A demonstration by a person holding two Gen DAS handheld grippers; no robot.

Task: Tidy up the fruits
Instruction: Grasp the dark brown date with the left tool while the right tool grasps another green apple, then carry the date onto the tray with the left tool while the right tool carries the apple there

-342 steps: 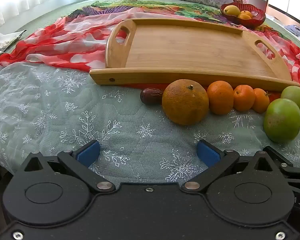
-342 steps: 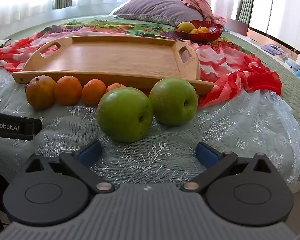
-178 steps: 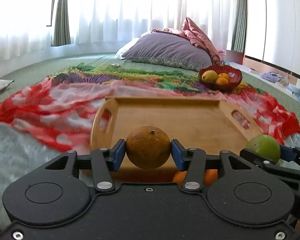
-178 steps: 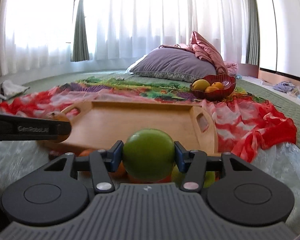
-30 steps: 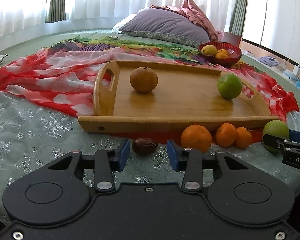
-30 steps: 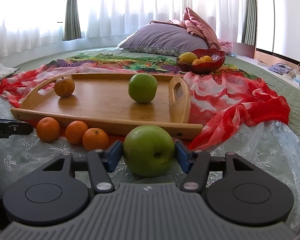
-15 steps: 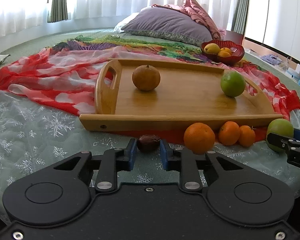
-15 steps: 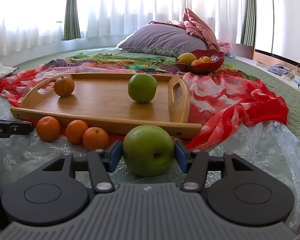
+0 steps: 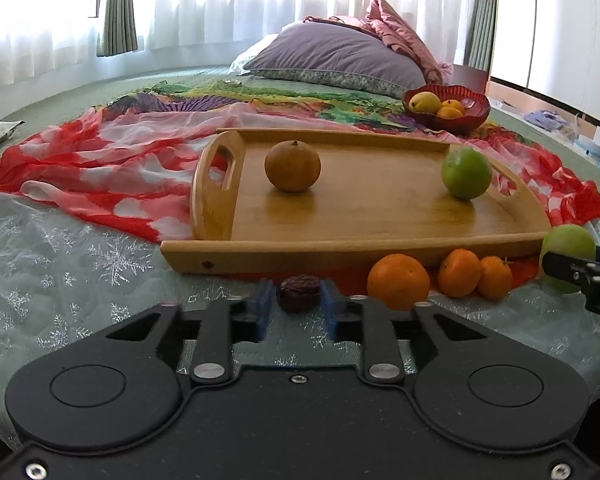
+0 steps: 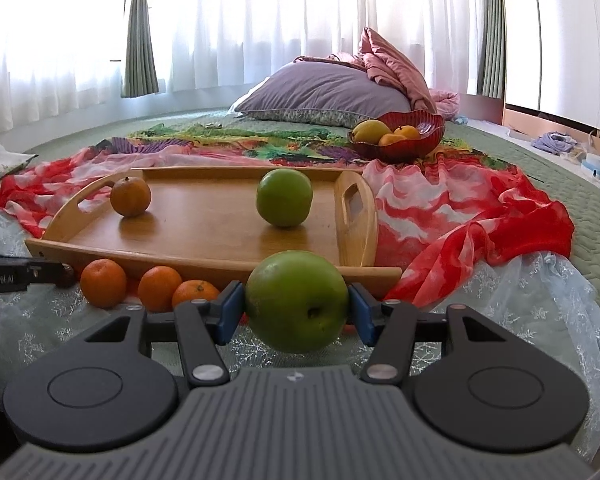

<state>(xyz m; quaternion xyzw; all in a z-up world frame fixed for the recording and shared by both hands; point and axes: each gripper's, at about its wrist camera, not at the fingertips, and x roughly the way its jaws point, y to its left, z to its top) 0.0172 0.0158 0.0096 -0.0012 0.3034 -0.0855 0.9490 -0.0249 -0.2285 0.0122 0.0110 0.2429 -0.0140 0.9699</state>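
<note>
My left gripper (image 9: 294, 307) is shut on a small dark brown date (image 9: 300, 298) in front of the wooden tray (image 9: 340, 246). My right gripper (image 10: 296, 312) is shut on a green apple (image 10: 296, 300), held just before the tray's (image 10: 204, 256) near right corner. On the tray sit a brownish orange (image 9: 292, 165) at the left and another green apple (image 9: 466, 173) at the right. Three oranges (image 9: 398, 281) lie in a row on the cloth before the tray. The held apple also shows at the right edge of the left wrist view (image 9: 568, 246).
A red bowl (image 10: 416, 144) with fruit stands behind the tray on the right. A red-and-white scarf (image 10: 460, 216) is bunched around the tray. A purple pillow (image 9: 336, 60) lies at the back. The snowflake cloth (image 9: 80, 264) covers the near bed.
My left gripper has closed onto the date. My right gripper, closed on the green apple, has lifted it slightly.
</note>
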